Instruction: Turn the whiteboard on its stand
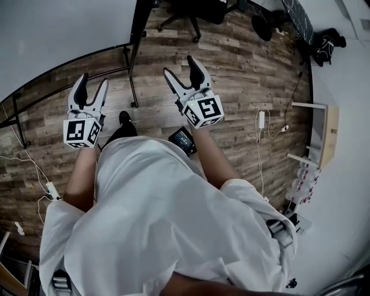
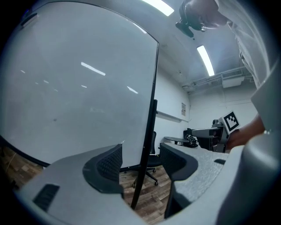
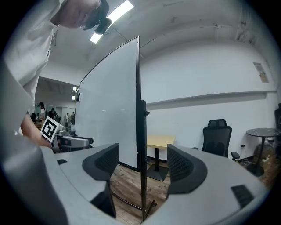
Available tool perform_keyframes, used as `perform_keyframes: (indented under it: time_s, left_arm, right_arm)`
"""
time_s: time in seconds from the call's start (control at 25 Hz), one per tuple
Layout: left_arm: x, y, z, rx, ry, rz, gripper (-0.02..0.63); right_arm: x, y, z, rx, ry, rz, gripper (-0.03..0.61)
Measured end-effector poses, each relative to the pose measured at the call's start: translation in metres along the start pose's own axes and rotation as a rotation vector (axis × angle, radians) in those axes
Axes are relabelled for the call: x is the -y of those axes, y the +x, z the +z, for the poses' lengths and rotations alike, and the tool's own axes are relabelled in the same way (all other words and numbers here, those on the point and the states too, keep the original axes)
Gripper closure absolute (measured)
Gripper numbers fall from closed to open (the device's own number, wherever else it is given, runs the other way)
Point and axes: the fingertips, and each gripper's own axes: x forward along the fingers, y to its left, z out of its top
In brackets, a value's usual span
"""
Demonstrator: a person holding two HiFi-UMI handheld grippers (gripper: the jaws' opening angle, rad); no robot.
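The whiteboard (image 1: 58, 34) stands at the upper left of the head view, its black stand post (image 1: 137, 34) on its right edge. My left gripper (image 1: 88, 92) is open and apart from the board, just short of it. My right gripper (image 1: 182, 72) is open too, right of the post, touching nothing. In the left gripper view the board (image 2: 79, 88) fills the left side and the post (image 2: 147, 149) shows beyond the gap of the open left gripper (image 2: 140, 165). The right gripper view sees the board (image 3: 109, 110) nearly edge-on, with the post (image 3: 141, 145) beyond the open right gripper (image 3: 142, 165).
The stand's base bars (image 1: 69, 81) run across the wooden floor. A black office chair (image 1: 191, 11) stands behind the board and another (image 3: 217, 140) by the wall, next to a wooden table (image 3: 160, 143). Cables (image 1: 263, 124) and a small device (image 1: 182, 140) lie on the floor; a shelf (image 1: 318, 133) stands right.
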Motion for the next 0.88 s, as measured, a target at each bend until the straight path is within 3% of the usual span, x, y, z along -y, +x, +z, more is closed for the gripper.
perform_keyframes:
  time_s: [0.4,0.88]
  left_arm:
    - [-0.023,0.012,0.014,0.032,-0.010,0.074,0.353]
    - [-0.029,0.003,0.027,0.091,0.005,0.317,0.353]
  right_arm:
    - [0.013,0.058,0.030,0.045,-0.019,0.110,0.253]
    - [0.005,0.122,0.035,0.039,0.022,0.466,0.250]
